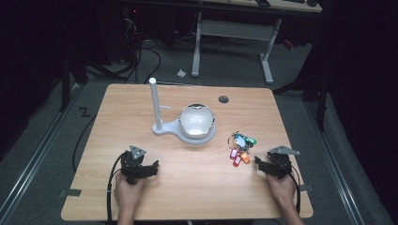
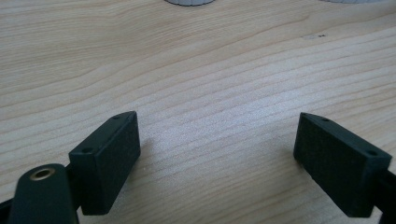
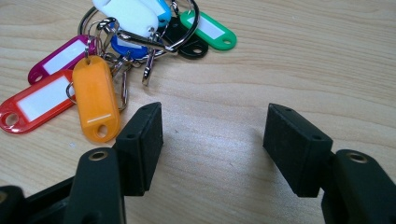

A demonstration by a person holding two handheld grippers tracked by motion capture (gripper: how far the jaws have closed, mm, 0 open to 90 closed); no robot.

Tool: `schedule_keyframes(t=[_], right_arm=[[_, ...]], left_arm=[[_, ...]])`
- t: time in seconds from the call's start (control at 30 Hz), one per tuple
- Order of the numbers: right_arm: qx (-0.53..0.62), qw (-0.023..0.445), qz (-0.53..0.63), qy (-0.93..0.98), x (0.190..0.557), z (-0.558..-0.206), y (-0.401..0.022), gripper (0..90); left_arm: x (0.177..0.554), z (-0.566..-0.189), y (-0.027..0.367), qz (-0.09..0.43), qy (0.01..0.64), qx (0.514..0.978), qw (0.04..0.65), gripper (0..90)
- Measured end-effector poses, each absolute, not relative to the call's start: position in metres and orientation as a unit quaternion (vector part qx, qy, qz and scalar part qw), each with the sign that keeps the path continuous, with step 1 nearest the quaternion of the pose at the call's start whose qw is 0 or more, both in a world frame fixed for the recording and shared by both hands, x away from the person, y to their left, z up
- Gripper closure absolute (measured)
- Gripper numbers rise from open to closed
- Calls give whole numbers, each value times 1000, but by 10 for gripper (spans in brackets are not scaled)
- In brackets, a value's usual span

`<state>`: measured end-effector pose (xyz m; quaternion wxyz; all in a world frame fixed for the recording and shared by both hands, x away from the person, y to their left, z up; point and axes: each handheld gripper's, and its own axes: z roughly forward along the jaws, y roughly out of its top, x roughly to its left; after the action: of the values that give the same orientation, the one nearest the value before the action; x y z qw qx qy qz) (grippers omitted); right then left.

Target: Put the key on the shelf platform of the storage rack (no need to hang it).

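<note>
Key tags (image 1: pixel 241 148) on a ring lie right of centre on the tabletop (image 1: pixel 187 187), just left of the right gripper (image 1: pixel 263 164), fingers (image 3: pixel 140 144) wide, empty. Lower left, the left gripper (image 1: pixel 149 169) rests, fingers (image 2: pixel 109 158) wide.

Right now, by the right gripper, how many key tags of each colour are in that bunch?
Orange tag: 1
Red tag: 1
Magenta tag: 1
White tag: 1
Blue tag: 1
Black tag: 1
Green tag: 1
Total: 7 visible
</note>
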<state>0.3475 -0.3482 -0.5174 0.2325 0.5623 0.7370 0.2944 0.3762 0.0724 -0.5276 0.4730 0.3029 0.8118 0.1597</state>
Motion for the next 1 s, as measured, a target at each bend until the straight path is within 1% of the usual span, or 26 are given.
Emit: schedule_keyframes(t=[0.17,0.27,0.53,1.0], right_arm=[[565,232,293,736,347,-517,-348,389],[567,232,289,736,346,-516,-347,419],[564,228,288,739,345,-514,-345,423],[545,228,309,745,343,-497,-335,428]], left_arm=[[376,-528,72,160,812,302,473,150],[376,-528,72,160,812,303,473,150],[376,-528,72,160,812,303,473,150],[376,-528,72,159,812,303,473,150]])
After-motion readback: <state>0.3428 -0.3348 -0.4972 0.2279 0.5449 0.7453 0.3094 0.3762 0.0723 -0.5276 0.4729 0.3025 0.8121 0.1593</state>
